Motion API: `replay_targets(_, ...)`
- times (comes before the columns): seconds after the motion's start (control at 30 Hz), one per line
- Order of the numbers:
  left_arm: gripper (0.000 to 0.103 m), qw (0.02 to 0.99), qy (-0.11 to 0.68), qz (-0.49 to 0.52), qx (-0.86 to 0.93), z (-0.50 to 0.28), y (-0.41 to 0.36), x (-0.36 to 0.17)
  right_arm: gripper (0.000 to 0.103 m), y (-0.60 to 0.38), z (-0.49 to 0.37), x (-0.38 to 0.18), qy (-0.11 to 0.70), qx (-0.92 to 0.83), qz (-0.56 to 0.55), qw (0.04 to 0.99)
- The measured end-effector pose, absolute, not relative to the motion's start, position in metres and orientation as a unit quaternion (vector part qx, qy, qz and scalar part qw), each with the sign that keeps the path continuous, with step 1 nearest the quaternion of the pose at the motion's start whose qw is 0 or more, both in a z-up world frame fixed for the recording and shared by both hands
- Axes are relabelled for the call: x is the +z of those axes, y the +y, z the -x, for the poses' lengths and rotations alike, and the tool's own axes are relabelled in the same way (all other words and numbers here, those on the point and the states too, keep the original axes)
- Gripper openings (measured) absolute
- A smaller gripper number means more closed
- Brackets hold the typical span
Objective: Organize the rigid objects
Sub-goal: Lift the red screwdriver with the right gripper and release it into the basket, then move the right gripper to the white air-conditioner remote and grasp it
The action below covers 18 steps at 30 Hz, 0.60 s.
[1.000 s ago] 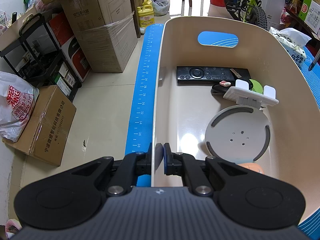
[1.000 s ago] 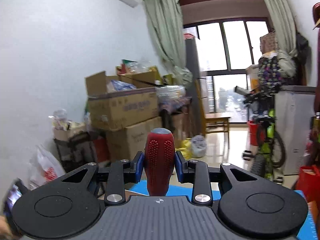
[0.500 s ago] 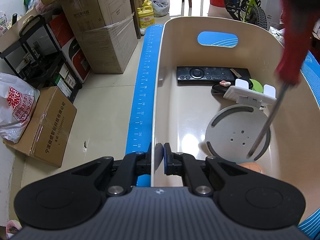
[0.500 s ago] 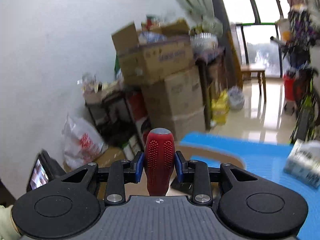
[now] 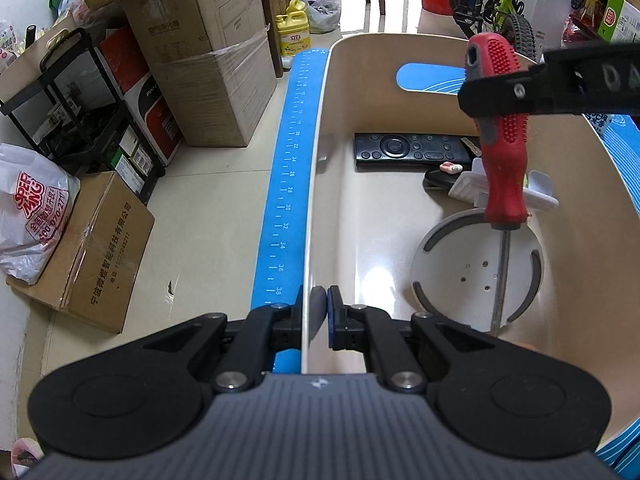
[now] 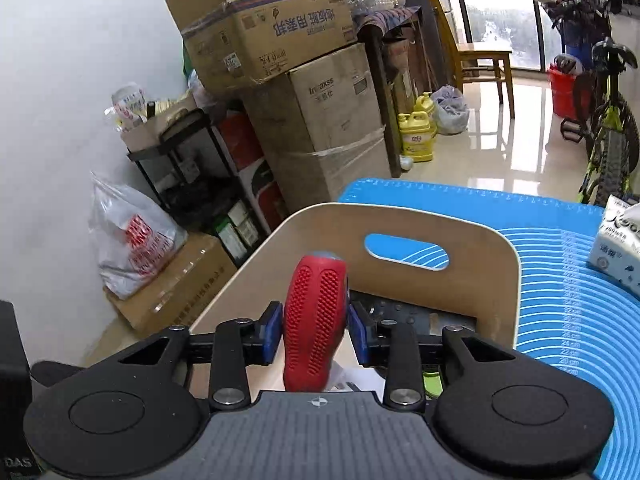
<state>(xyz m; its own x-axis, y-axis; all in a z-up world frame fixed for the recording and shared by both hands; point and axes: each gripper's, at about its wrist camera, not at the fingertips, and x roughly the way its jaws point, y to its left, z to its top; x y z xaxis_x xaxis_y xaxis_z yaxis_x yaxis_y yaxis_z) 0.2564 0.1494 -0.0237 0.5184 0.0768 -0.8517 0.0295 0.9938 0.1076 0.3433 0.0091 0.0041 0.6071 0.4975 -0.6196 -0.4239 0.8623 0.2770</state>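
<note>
My left gripper point(image 5: 319, 312) is shut on the near left rim of the beige bin point(image 5: 316, 184). My right gripper point(image 6: 314, 330) is shut on a red-handled screwdriver point(image 6: 314, 316). In the left wrist view the screwdriver point(image 5: 502, 148) hangs upright inside the bin, its metal tip down by the grey round disc point(image 5: 476, 268). A black remote point(image 5: 412, 150) and a white holder point(image 5: 504, 192) also lie in the bin.
The bin point(image 6: 480, 280) stands on a blue mat point(image 6: 568, 288) with a ruler edge point(image 5: 288, 184). A tissue pack point(image 6: 618, 240) lies on the mat at the right. Cardboard boxes point(image 5: 216, 80), a black rack and a bag stand on the floor to the left.
My right gripper has tilted down and brought the screwdriver over and into the bin, its tip lowered to the grey disc. My left gripper has kept its hold on the rim.
</note>
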Motion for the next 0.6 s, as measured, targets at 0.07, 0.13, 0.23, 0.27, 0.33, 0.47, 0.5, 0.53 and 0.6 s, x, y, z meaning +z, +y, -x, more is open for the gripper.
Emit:
replay_targets(0.07,0.009,0.87,0.491,-0.053,0.015,-0.257,0.15,-0.024,0.065,0.011,-0.336,0.007,0.354,0.266,-0.029,0.896)
replay_targets(0.13,0.009,0.87,0.491,-0.054,0.017,-0.257,0.149,-0.024,0.069,0.01,-0.326,0.013,0.341,0.269,-0.01,0.901)
replay_targets(0.23,0.01,0.87,0.49,-0.058,0.017,-0.255,0.148,-0.023,0.074,-0.001,-0.314,0.024,0.324,0.266,0.004,0.908)
replay_targets(0.27,0.01,0.87,0.49,-0.057,0.017,-0.255,0.149,-0.023,0.076,-0.008,-0.31,0.027,0.317,0.263,0.007,0.911)
replay_targets(0.33,0.01,0.869,0.491,-0.056,0.019,-0.255,0.149,-0.024,0.076,-0.022,-0.307,0.034,0.305,0.252,0.011,0.919)
replay_targets(0.47,0.01,0.87,0.489,-0.061,0.021,-0.254,0.148,-0.023,0.076,-0.057,-0.302,0.038,0.291,0.211,0.025,0.933)
replay_targets(0.5,0.01,0.87,0.489,-0.06,0.021,-0.254,0.149,-0.023,0.076,-0.067,-0.303,0.037,0.294,0.203,0.023,0.934)
replay_targets(0.53,0.01,0.87,0.49,-0.058,0.022,-0.254,0.149,-0.023,0.076,-0.074,-0.305,0.035,0.299,0.193,0.021,0.934)
replay_targets(0.6,0.01,0.87,0.49,-0.056,0.023,-0.254,0.149,-0.023,0.076,-0.089,-0.311,0.027,0.313,0.173,0.017,0.934)
